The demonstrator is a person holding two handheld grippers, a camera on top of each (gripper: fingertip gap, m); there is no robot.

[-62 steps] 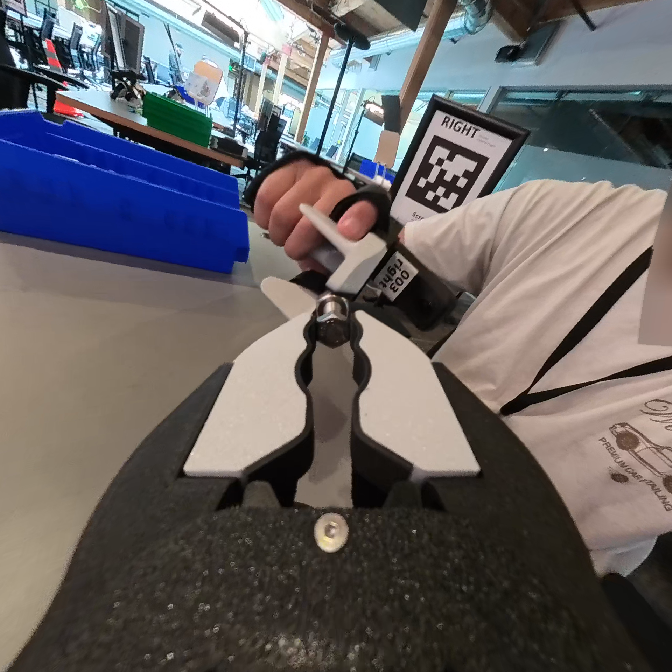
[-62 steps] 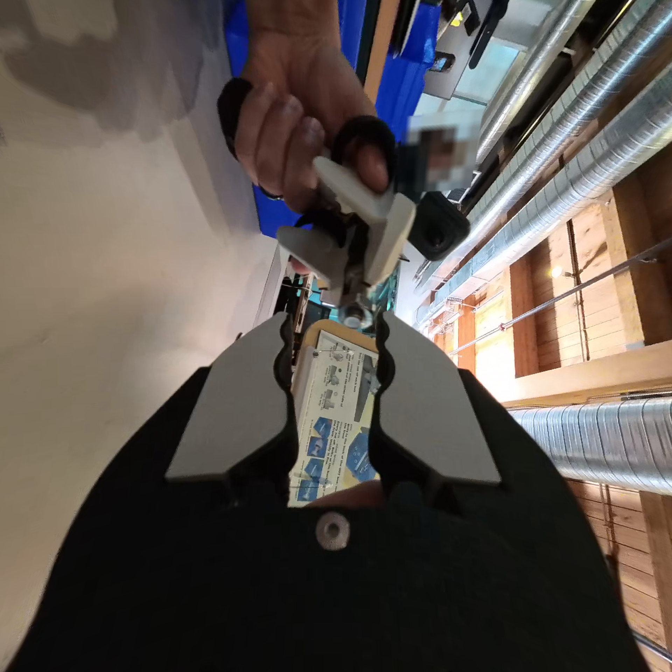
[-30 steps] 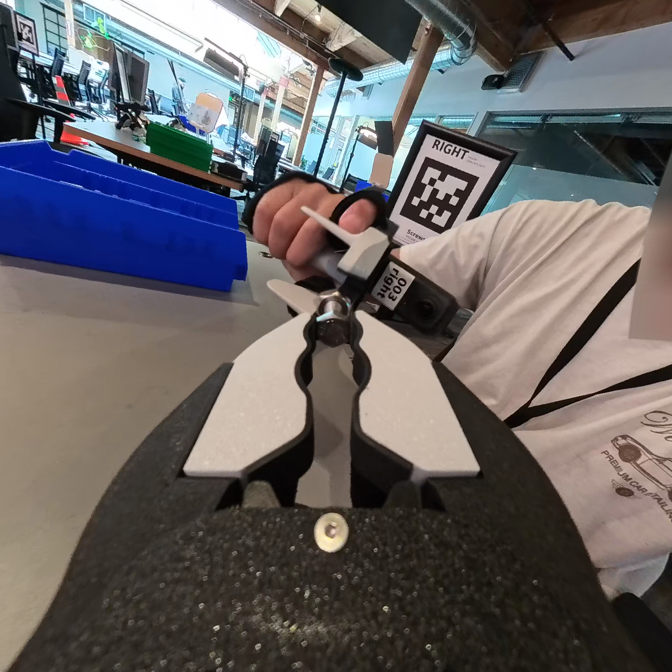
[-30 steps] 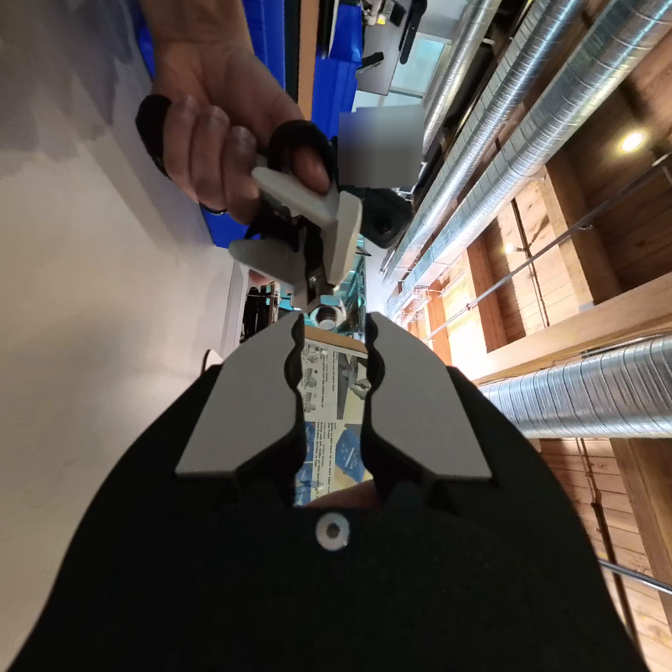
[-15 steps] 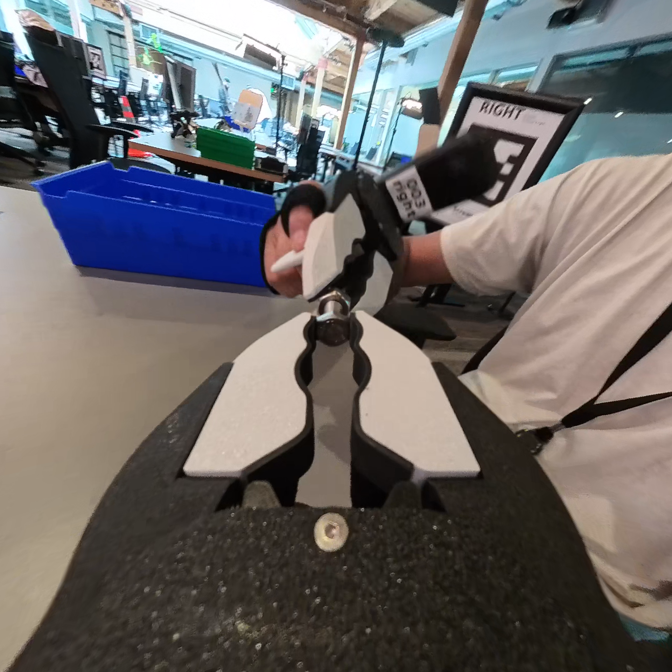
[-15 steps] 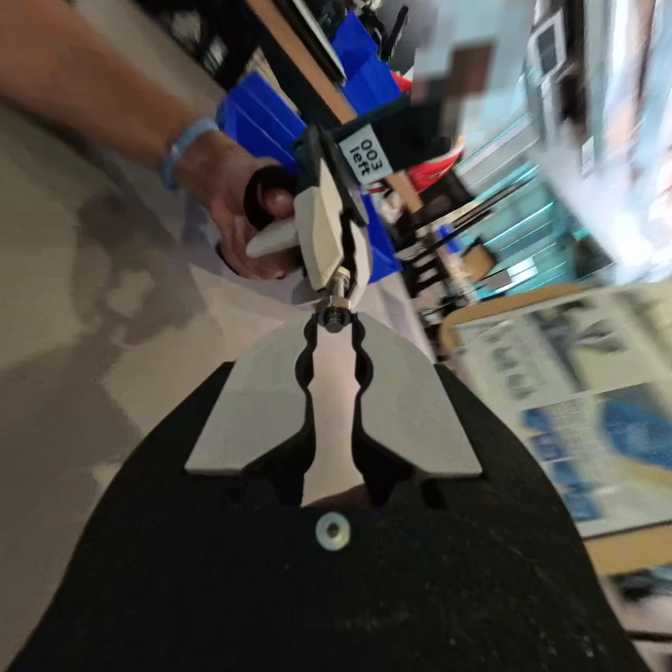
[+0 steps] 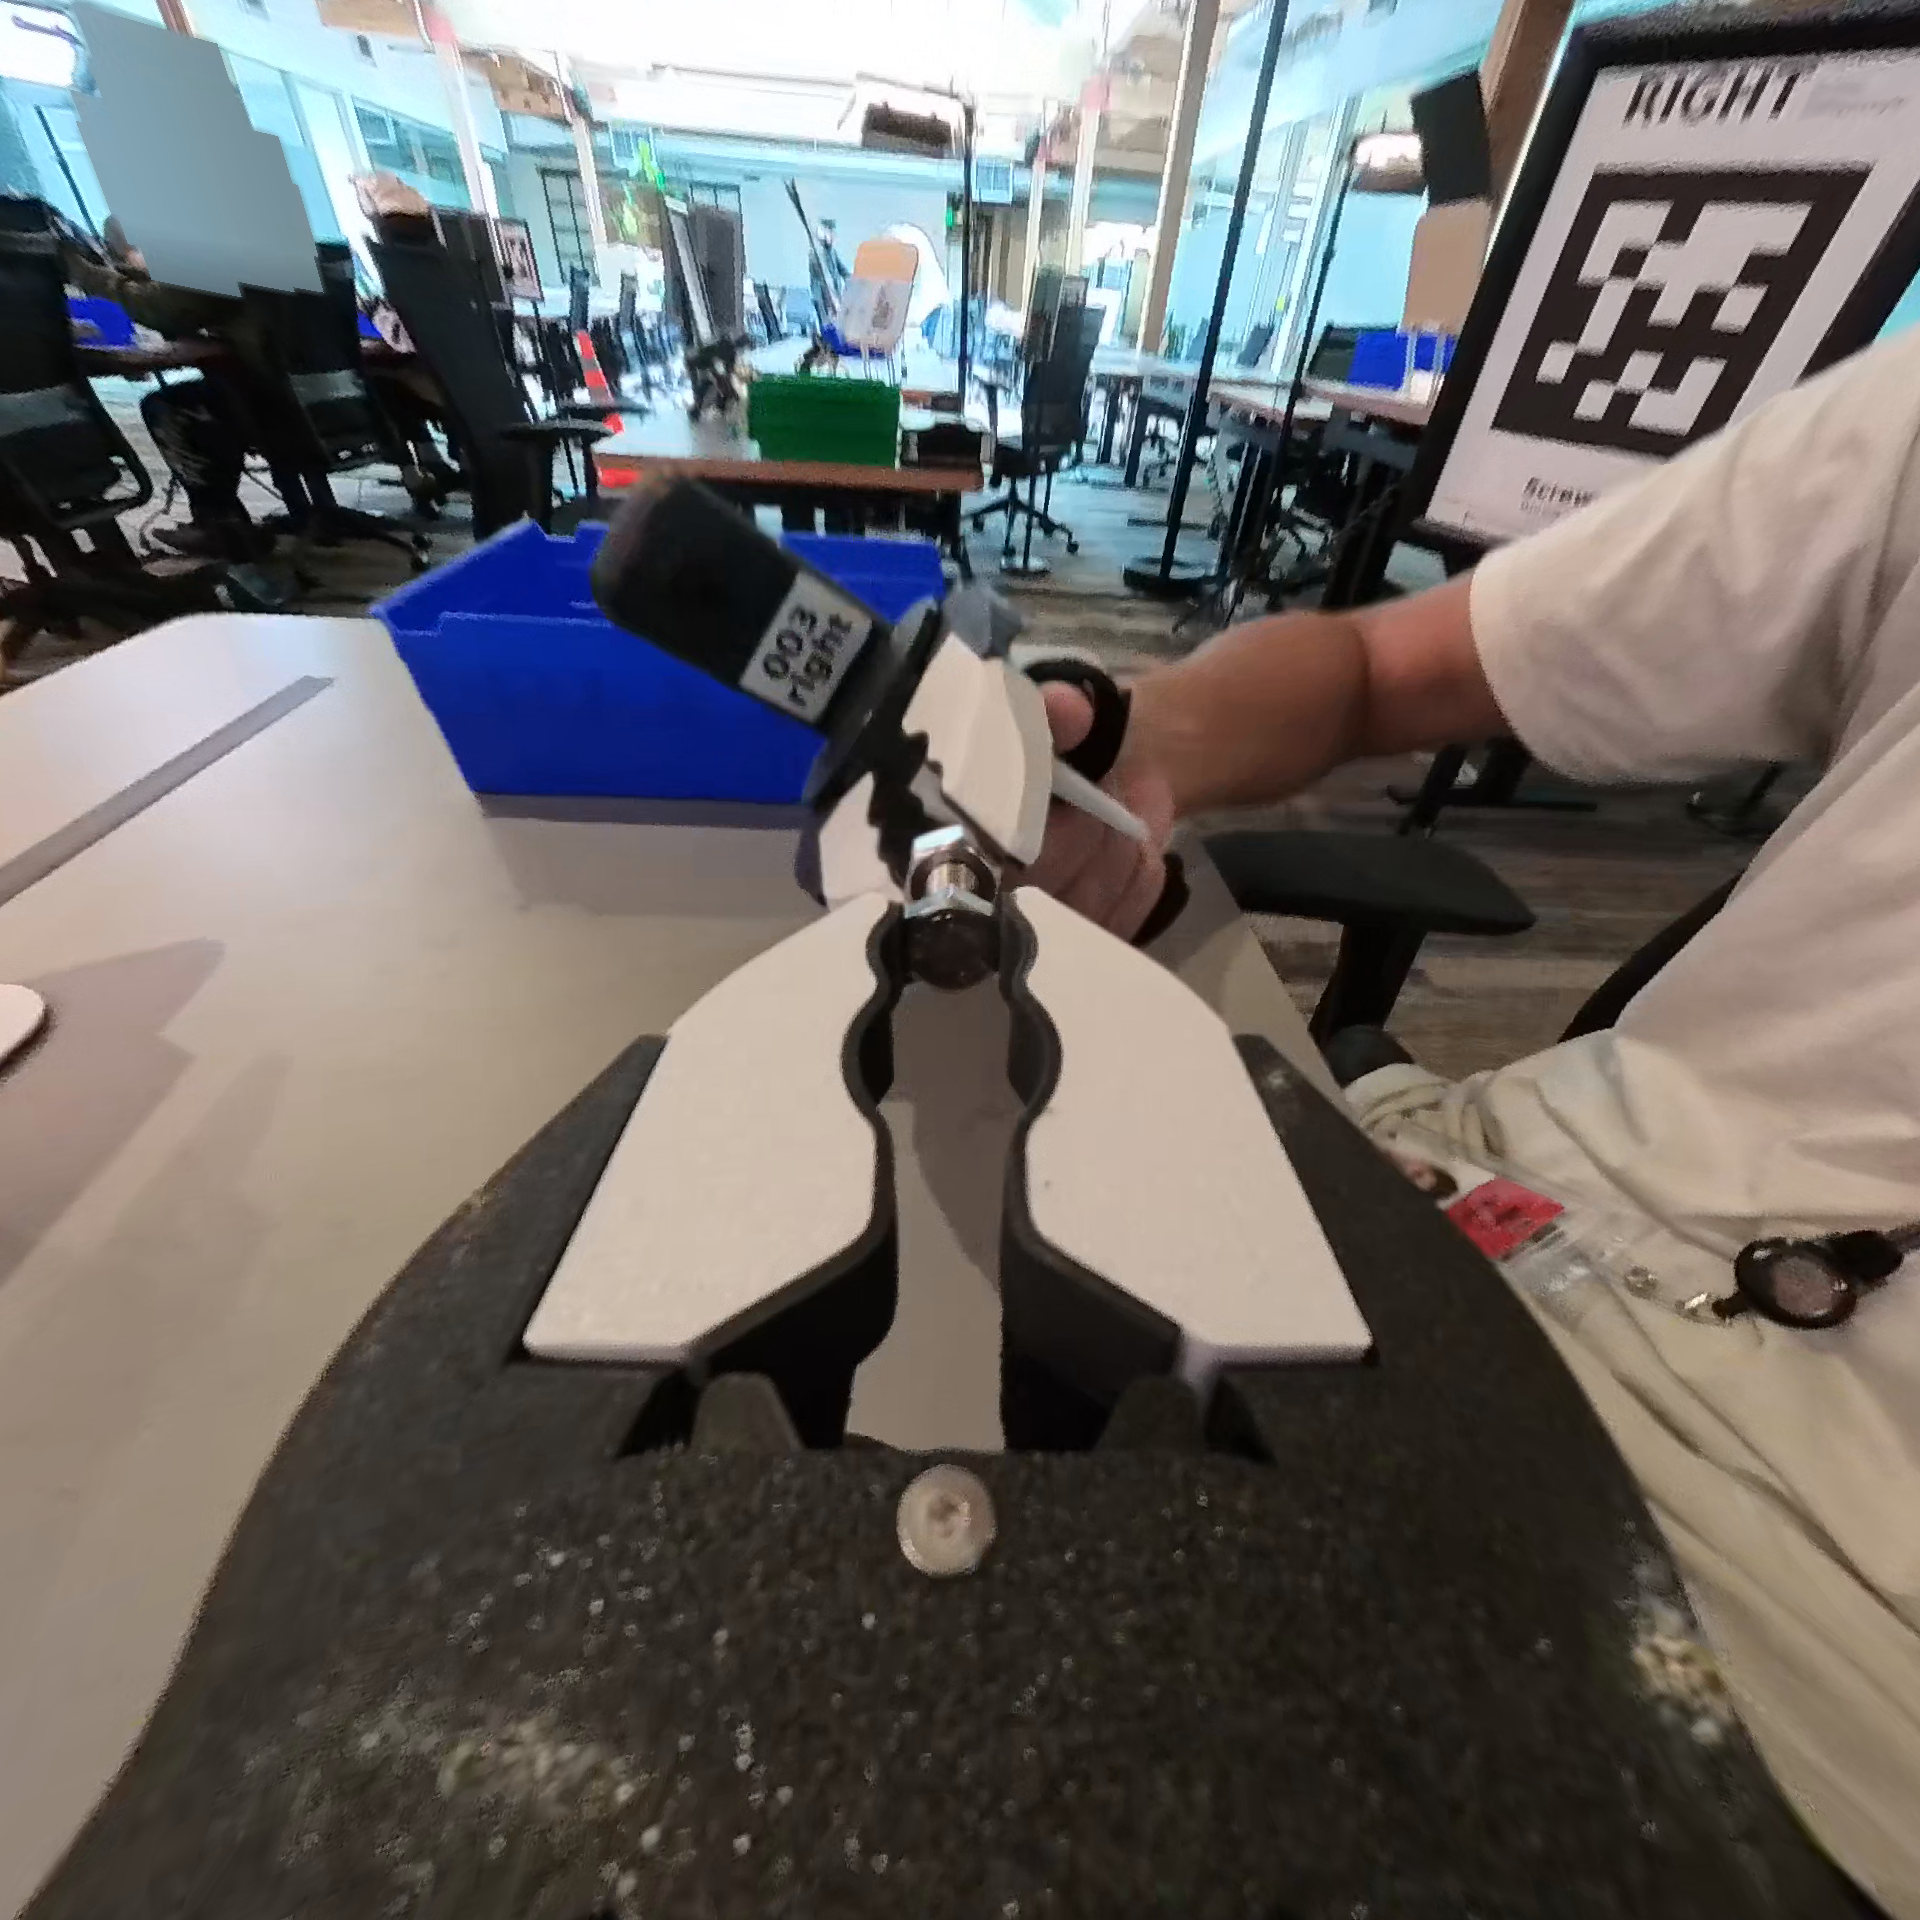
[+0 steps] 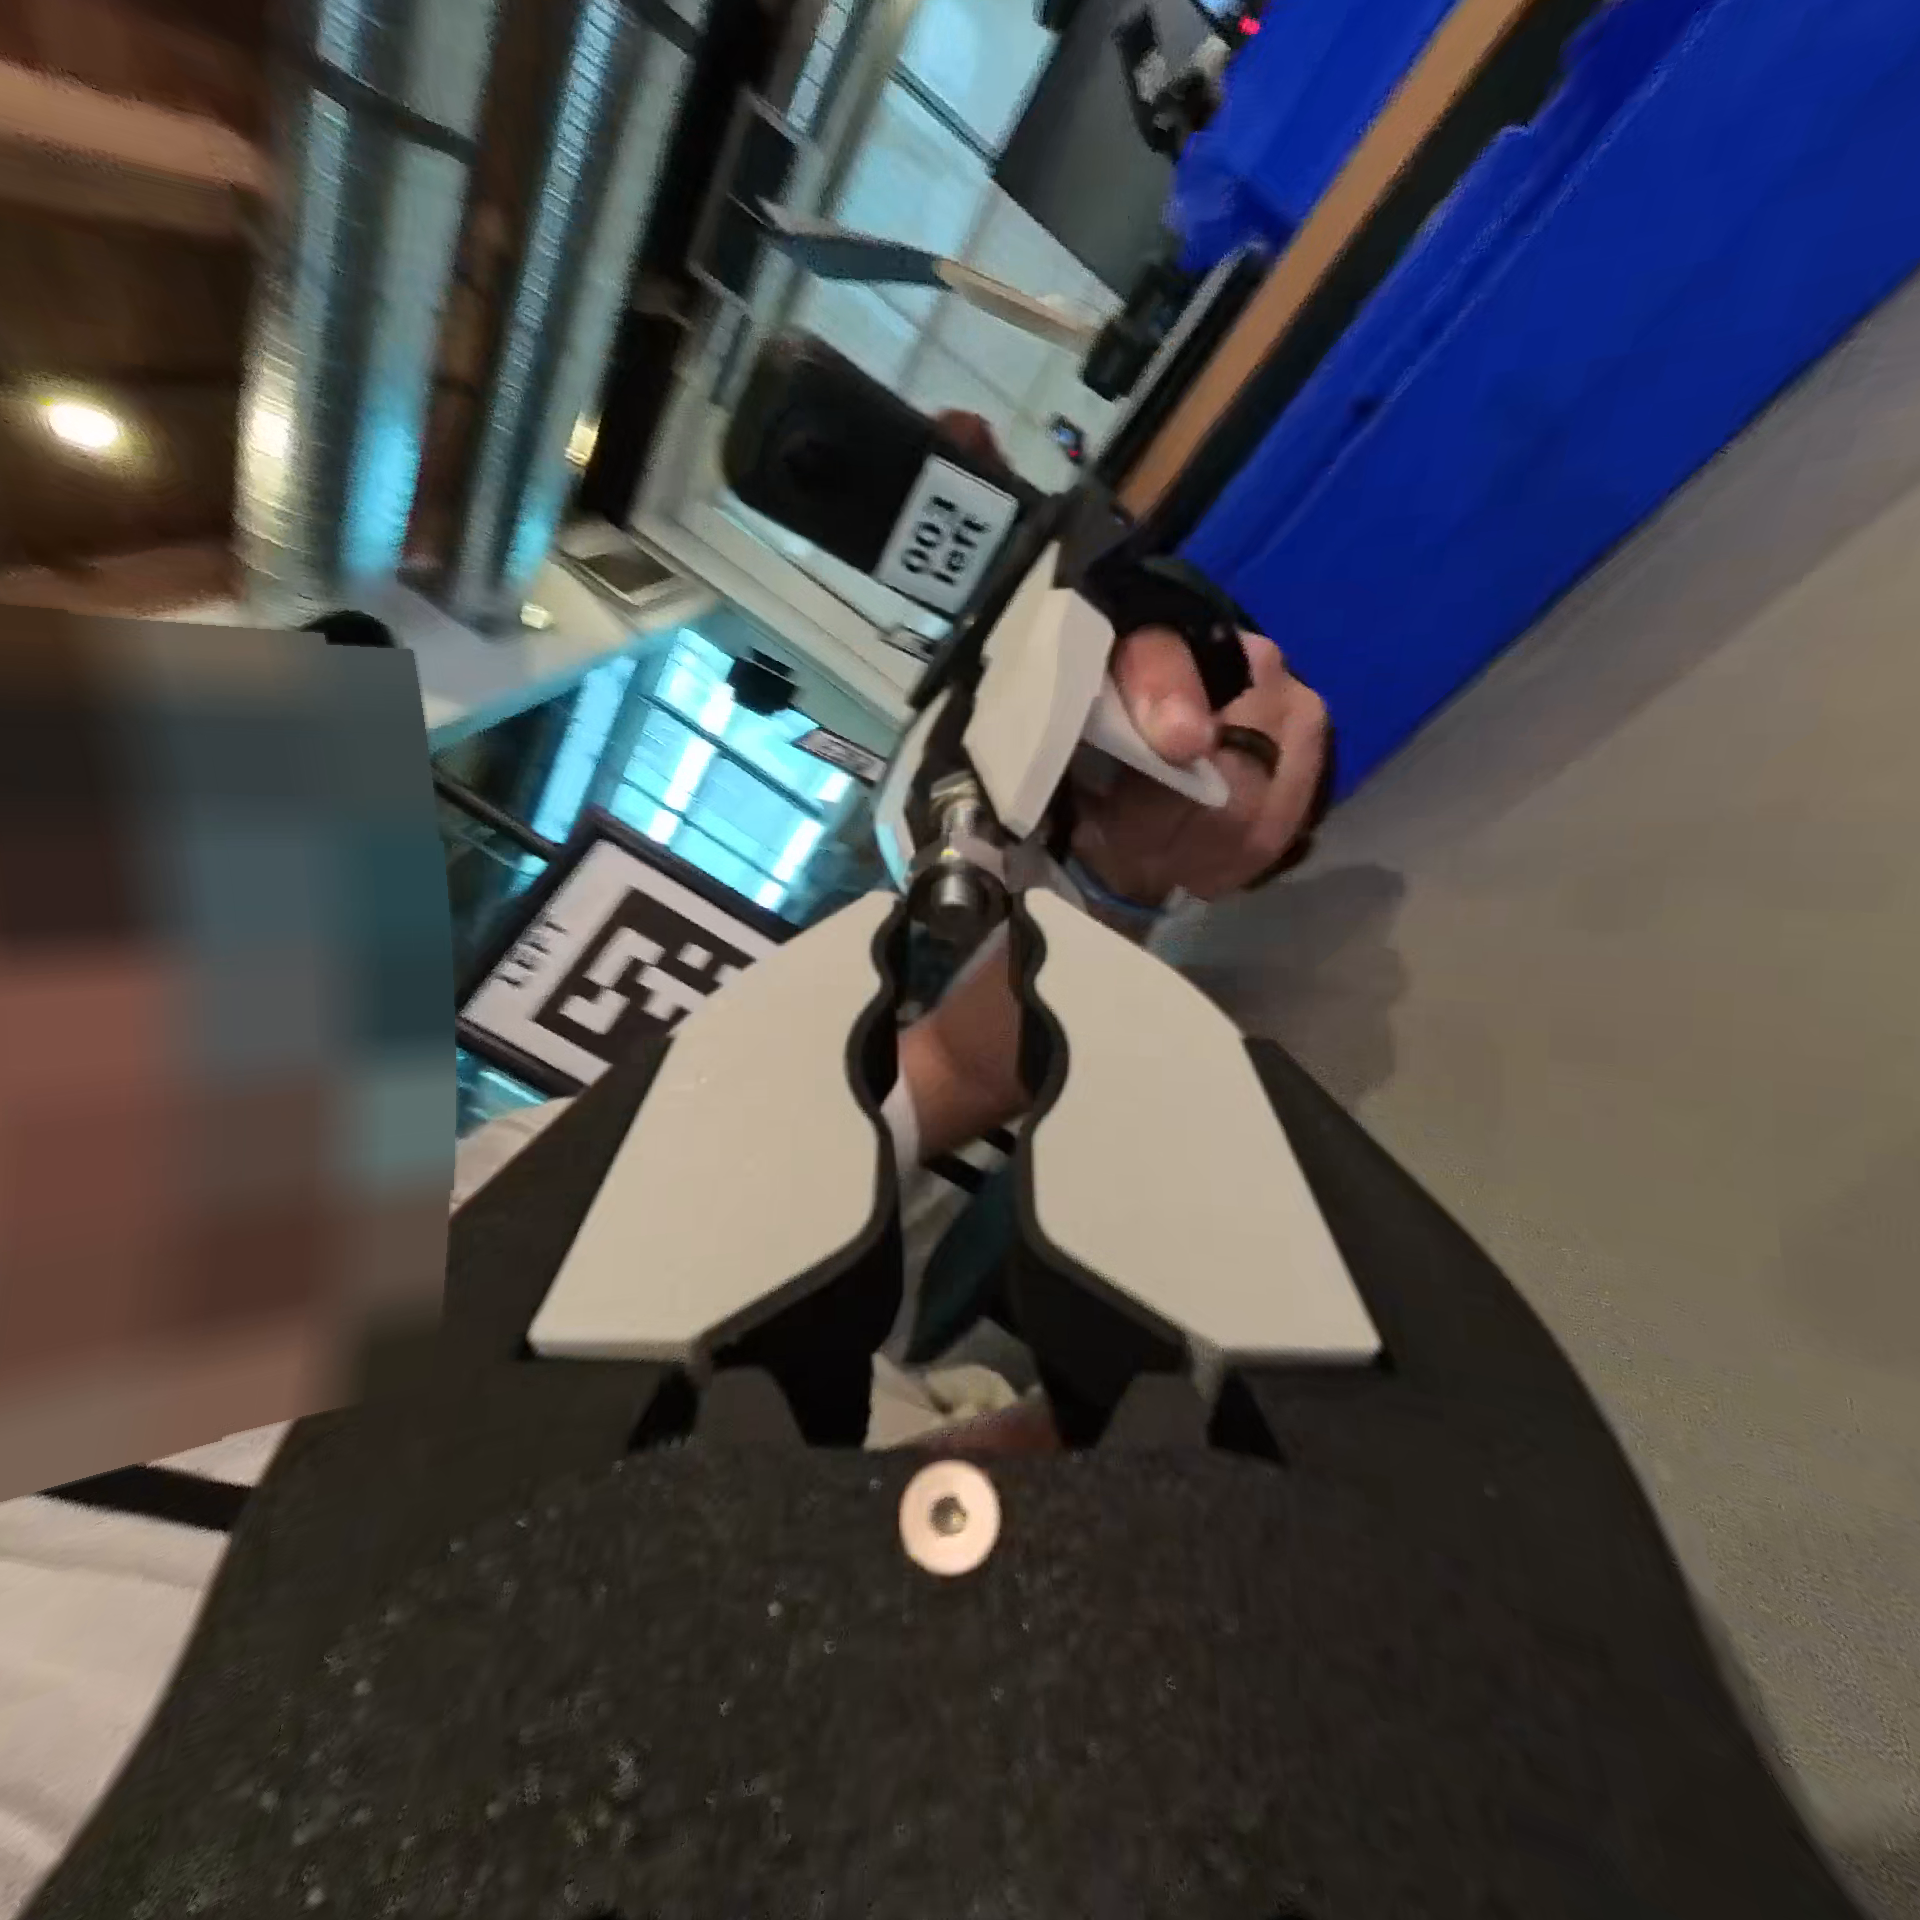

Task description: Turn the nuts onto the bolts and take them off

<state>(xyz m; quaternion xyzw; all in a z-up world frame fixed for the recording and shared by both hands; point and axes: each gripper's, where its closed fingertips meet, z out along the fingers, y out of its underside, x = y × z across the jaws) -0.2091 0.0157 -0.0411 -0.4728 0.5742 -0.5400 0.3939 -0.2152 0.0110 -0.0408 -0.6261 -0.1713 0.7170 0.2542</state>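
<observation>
You are working over a pale grey table (image 7: pixel 312 987) in an open office, with desks and black chairs behind it, a blue bin (image 7: pixel 603 696) at the table's far edge and a green crate (image 7: pixel 823 420) on a desk beyond. A framed board with a black-and-white marker (image 7: pixel 1662 270) stands to the right.

Your left gripper (image 7: pixel 948 951) has its jaws drawn in around the hex head of the bolt (image 7: pixel 945 945), which sits in the notch nearest the fingertips; the wider gap behind it stays empty. The bolt points away from that camera, held in the air above the table's near edge.

Your right gripper (image 8: pixel 951 904) meets it from the other end. Its jaws are closed to the same narrow gap, and its fingertips pinch a silvery piece on the bolt's shank, the nut (image 7: pixel 948 873), just in front of the head. In the left wrist view the right gripper comes in tilted from the upper left, camera housing up, your right hand (image 7: pixel 1112 821) wrapped round its handle. The right wrist view is motion-blurred and rolled sideways, so the nut's thread position cannot be read there.
</observation>
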